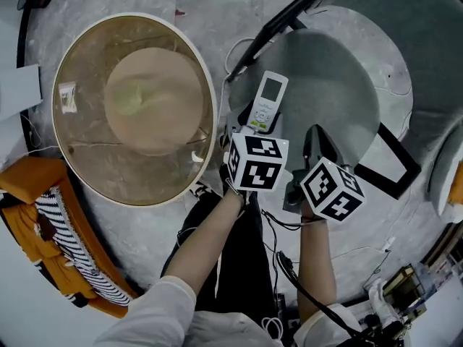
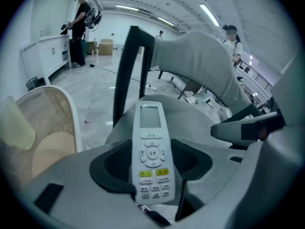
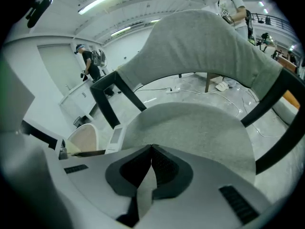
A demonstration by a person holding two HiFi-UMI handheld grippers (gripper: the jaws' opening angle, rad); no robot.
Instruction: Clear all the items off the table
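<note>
My left tool (image 2: 152, 168) grips a white remote control (image 2: 150, 142) by its lower half. The black pads press against both edges, and the screen end points away from me. Just beyond it stands a grey upholstered chair (image 2: 198, 61) with black frame bars (image 2: 125, 70). At left, a round white-rimmed basket (image 2: 66, 109) shows a tan disc inside. Far back on the pale floor (image 2: 95, 89), one person (image 2: 81, 18) stands by a white cabinet (image 2: 47, 51); another (image 2: 232, 42) stands at right.

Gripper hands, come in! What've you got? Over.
Left gripper clamped on remote. Right gripper shut, empty. Both over grey chair seat; nothing in the way.
</note>
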